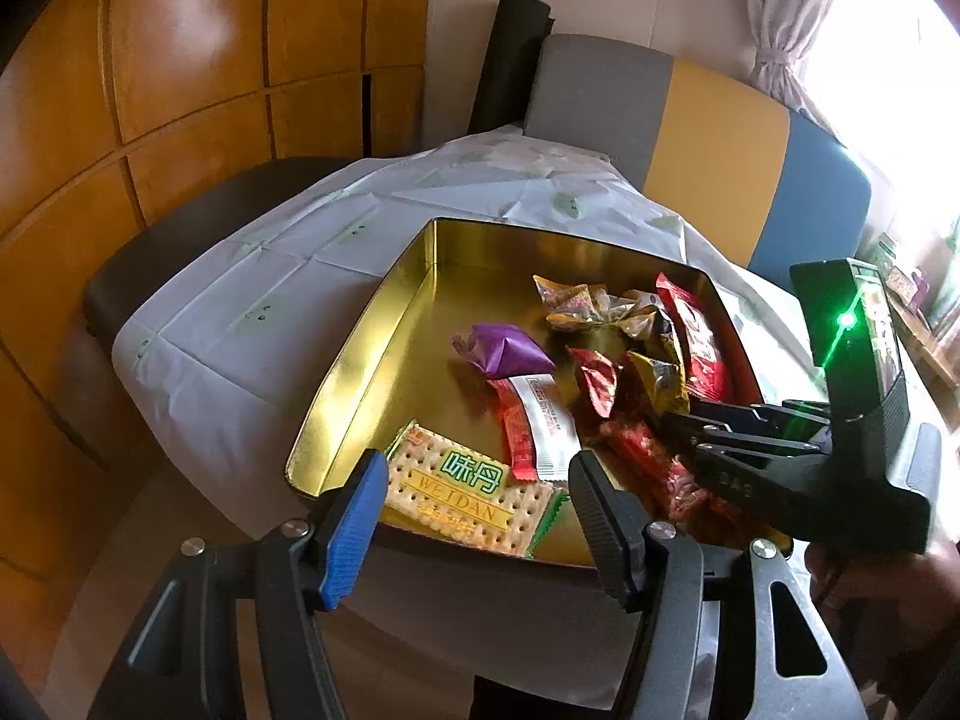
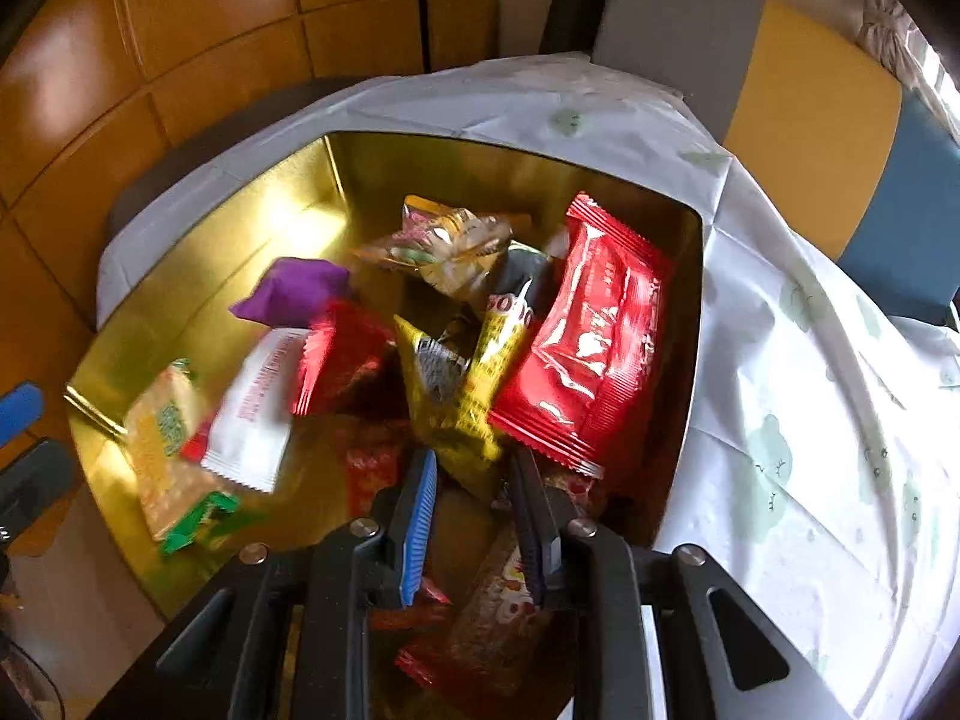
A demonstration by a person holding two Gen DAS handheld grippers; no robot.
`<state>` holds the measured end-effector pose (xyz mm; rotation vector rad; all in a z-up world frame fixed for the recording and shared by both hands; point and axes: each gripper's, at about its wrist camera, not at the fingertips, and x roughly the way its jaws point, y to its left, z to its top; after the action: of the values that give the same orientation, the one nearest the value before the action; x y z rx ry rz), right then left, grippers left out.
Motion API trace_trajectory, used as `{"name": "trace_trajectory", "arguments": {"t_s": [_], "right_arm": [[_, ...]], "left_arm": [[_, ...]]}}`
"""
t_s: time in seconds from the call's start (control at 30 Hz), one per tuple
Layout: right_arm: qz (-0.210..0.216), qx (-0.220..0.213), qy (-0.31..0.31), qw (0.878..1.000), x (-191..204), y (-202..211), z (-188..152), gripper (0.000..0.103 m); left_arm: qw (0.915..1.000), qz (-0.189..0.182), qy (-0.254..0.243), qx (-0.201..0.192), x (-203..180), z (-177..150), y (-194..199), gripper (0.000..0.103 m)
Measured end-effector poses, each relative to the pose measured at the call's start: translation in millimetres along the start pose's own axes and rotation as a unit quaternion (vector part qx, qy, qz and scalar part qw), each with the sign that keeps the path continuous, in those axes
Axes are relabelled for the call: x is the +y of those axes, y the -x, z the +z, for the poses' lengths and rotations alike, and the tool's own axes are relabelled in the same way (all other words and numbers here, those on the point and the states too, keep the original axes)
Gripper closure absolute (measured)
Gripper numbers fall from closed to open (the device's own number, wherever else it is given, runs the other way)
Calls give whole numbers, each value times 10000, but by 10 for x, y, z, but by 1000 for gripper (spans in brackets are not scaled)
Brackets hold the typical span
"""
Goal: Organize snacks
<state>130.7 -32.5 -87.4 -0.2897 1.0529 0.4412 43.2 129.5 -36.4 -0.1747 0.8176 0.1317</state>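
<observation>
Left wrist view
Left gripper (image 1: 474, 504): fingers spread wide, nothing between them, hovering over the near edge of the tin.
Tin (image 1: 360, 330): gold inside, lidless, standing on a white tablecloth (image 1: 240, 276).
Cracker pack (image 1: 462, 492): flat in the tin's near left corner, just past the fingertips.
Red-and-white sachet (image 1: 540, 426): lies just beyond the cracker pack.
Purple packet (image 1: 510, 351): near the tin's middle.
Other snacks: red and yellow packets heaped along the tin's right side.
Right gripper (image 1: 708, 426): reaches into the tin from the right edge; its grip cannot be judged here.

Right wrist view
Right gripper (image 2: 474, 480): fingers partly apart, low over the heap, clamping nothing clearly.
Yellow packet (image 2: 456, 408): its lower end sits between the fingertips; contact unclear.
Large red packet (image 2: 594, 336): leans by the tin's (image 2: 240, 210) right wall.
Blur: left-side snacks are smeared.
</observation>
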Motion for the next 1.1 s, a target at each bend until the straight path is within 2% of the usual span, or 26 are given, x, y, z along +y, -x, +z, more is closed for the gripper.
{"name": "trace_trajectory", "arguments": {"t_s": [0.17,0.3,0.37,0.4,0.43,0.57,0.63,0.77,0.83,0.97,1.1], "right_arm": [[40,-148,48,9999,65,142,-110,78],[9,-460,-68,9989,79,367,-219,78],[-46,-619,-167,9979,83,479,-270,73],[-67,-721,-257,9970,79,555,-314,70],[-79,-772,-298,9965,85,600,-334,70],[-230,-998,-557,9932,69,819,-503,69],[-314,-1066,-664,9916,67,912,-589,69],[-490,-1148,-940,9877,19,1057,-775,68],[-630,-1189,-1051,9853,-12,1114,-879,68],[-757,-1182,-1223,9825,-91,1178,-990,68],[-805,-1274,-1352,9793,-153,1261,-1053,68]], "left_arm": [[10000,82,-47,-19,-11,6,-21,40],[9998,163,-64,-18,-43,11,-27,40],[9998,182,-80,-49,-58,16,-12,40],[9997,208,-79,-67,-69,19,-1,38],[9997,225,-81,-69,-77,21,3,34],[9995,240,-134,-165,-142,-2,79,29],[9993,270,-170,-205,-191,-22,120,18],[9991,189,-253,-293,-315,-94,211,9],[9992,147,-236,-286,-373,-126,257,0],[9987,11,-321,-403,-478,-174,355,0],[9984,76,-416,-368,-559,-206,393,0]]}}
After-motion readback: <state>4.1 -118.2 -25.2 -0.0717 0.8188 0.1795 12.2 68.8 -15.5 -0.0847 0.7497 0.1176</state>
